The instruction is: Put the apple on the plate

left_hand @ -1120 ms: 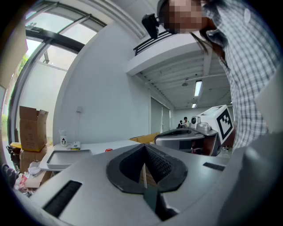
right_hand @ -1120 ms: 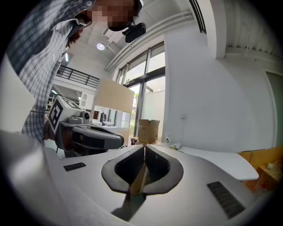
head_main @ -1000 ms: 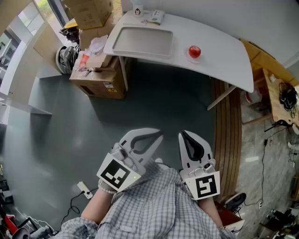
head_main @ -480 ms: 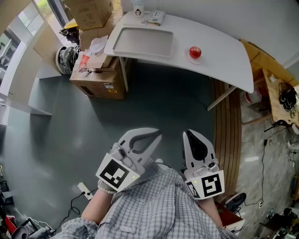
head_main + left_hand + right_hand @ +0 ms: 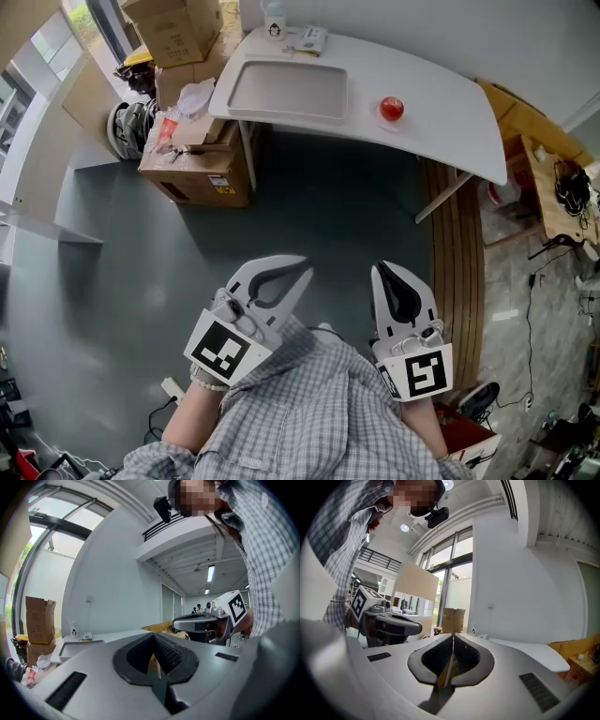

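**Apple** [image 5: 392,109]. One piece, red and round. It rests on the white desk [image 5: 441,117], on the desk's right half and in from the edge. Seen from above, the outline is close to a circle, so no long axis shows. The stem end is too small to make out, so I cannot tell which way it points.

**Plate** [image 5: 286,89]. White, shallow and rectangular with rounded corners, its long side running along the desk. It sits left of the apple and apart from it, with bare desk between them.

**Left tool** [image 5: 305,264]. The jaws are pressed together at the tips, with an oval gap behind them, and they hold nothing. The person holds it low, in front of a checked shirt [image 5: 319,412] and over the grey floor [image 5: 309,197]. It is angled up toward the desk.

**Right tool** [image 5: 378,269]. The jaws are closed tip to tip and hold nothing. It sits beside the left tool, apart from it, and points the same way.

**Apple relative to the tools.** It is well apart from both, on the far side of the open floor. It lies almost straight ahead of the right tool, and ahead and to the right of the left tool.

**Sundries.** A small bottle [image 5: 273,21] and a flat packet [image 5: 307,39] sit at the desk's far edge, behind the plate. Cardboard boxes [image 5: 192,169] stand on the floor by the desk's left end.
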Motion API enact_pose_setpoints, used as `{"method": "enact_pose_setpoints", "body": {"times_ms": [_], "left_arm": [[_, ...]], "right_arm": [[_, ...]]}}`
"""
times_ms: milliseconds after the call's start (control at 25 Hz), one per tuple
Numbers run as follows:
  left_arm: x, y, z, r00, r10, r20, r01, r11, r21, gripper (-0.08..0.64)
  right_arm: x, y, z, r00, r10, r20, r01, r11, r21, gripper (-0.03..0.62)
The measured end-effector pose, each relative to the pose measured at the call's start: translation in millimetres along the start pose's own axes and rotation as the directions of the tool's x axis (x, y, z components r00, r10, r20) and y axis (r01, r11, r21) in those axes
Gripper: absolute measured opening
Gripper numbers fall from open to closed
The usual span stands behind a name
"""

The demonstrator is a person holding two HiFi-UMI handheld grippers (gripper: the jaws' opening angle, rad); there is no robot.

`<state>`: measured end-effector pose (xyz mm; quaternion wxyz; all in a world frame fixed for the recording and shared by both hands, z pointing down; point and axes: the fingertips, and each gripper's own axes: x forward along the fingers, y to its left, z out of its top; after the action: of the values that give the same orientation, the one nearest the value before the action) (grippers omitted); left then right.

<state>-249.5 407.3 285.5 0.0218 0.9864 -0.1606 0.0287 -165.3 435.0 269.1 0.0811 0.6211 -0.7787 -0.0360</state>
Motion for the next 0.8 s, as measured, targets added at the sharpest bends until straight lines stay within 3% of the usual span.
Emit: {"method": "enact_pose_setpoints", "body": {"times_ms": [280, 520, 800], "left_arm": [[-14.5, 13.3, -14.7, 0.999, -0.001, -0.038, 0.000, 1.000, -0.017, 0.005], [-4.4, 23.6, -19.1, 0.999, -0.010, -0.051, 0.009, 1.000, -0.024, 0.005], [42.6, 37.5, -21.1, 0.998, 0.003, -0.067, -0.003, 1.000, -0.004, 0.005]], "right_arm": [[2.4, 15.4, 12.2, 1.000, -0.022, 0.023, 0.024, 0.994, -0.105, 0.021], [15.5, 9.0, 3.5, 1.000, -0.016, 0.001, 0.016, 0.996, -0.083, 0.021], [33.9, -30.5, -23.7, 0.999, -0.015, -0.048, 0.011, 0.995, -0.095, 0.021]]}}
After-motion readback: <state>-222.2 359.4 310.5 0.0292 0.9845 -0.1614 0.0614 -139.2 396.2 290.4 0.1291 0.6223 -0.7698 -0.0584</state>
